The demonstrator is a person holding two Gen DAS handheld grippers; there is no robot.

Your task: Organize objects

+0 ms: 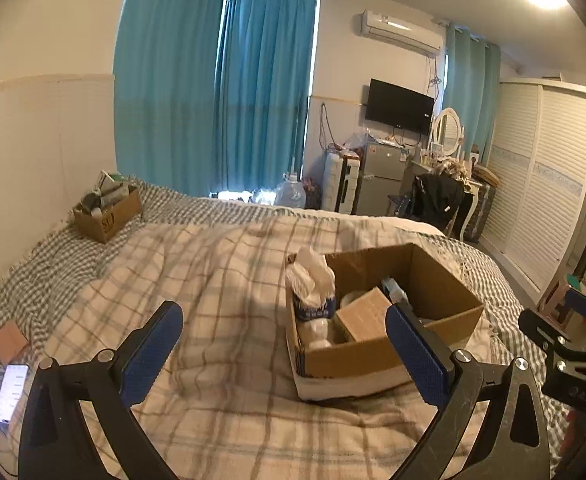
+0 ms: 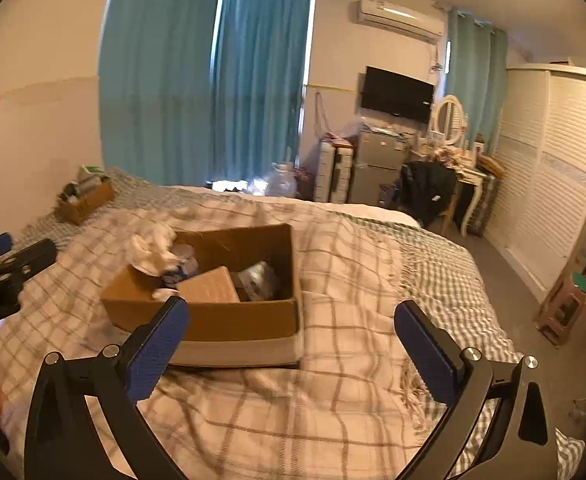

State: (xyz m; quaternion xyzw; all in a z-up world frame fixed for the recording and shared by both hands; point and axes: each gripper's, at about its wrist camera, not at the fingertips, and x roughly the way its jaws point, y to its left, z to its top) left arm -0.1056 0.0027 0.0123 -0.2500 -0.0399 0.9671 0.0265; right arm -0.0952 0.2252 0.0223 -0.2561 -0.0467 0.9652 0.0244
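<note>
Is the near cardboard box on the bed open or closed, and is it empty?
Open and not empty. The cardboard box has no lid over it, and a tissue pack and a small brown box sit inside.

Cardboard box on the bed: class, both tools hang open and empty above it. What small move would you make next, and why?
Probably lower the right tool toward the box and pick one item, perhaps the brown packet. Both tools are open, holding nothing, and the left tool sits off to the box's side, so the packet's exposed top looks easiest to grip.
</note>
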